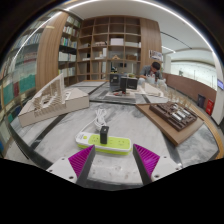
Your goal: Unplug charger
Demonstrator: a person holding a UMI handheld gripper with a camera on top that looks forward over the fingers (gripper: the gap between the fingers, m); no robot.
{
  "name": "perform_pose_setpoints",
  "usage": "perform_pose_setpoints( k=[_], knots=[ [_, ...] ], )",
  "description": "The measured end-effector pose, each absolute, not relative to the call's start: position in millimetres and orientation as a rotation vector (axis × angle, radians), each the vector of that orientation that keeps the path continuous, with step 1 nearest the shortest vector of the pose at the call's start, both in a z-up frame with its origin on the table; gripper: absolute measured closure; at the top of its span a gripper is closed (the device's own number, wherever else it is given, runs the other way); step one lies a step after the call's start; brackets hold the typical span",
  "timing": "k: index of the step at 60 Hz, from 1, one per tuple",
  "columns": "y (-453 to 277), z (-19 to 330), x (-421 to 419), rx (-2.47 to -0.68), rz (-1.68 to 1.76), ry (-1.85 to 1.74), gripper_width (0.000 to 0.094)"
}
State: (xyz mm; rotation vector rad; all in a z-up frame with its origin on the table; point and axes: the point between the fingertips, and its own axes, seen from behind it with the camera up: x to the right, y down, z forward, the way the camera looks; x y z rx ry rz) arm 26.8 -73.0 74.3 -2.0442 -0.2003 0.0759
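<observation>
Ahead of me a pale table stretches away, its surface light and slightly mottled. On its far side, to my left, I see a white architectural model of small blocks and frames. To my right a dark wooden tray of small parts lies tilted on a lower surface. Beyond these, tall wooden shelves fill the back wall, with books and boxes in their compartments. More bookshelves run along the left side. A person sits at a desk near the back, by a dark monitor. Long bright light strips curve across the ceiling above me.
</observation>
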Motion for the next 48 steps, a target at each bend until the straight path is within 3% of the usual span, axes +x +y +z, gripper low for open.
perform_pose_setpoints(
  k=[10, 16, 21, 22, 25, 26, 27, 40, 48],
  knots=[
    [-19, 45, -11, -2.050, 0.076, -0.247, 0.0200],
    [10, 34, -20, -2.045, 0.082, -0.230, 0.0287],
    [26, 25, -28, -2.048, 0.096, -0.228, 0.0444],
    [28, 23, -30, -2.049, 0.101, -0.232, 0.0428],
    [35, 25, -28, -2.027, 0.087, -0.227, 0.0599],
    [38, 25, -25, -2.015, 0.056, -0.220, 0.0752],
    [38, 25, -24, -2.011, 0.043, -0.220, 0.0769],
    [40, 26, -24, -2.003, 0.080, -0.123, 0.0872],
    [39, 41, -22, -1.969, 0.060, -0.127, 0.0876]
  ],
)
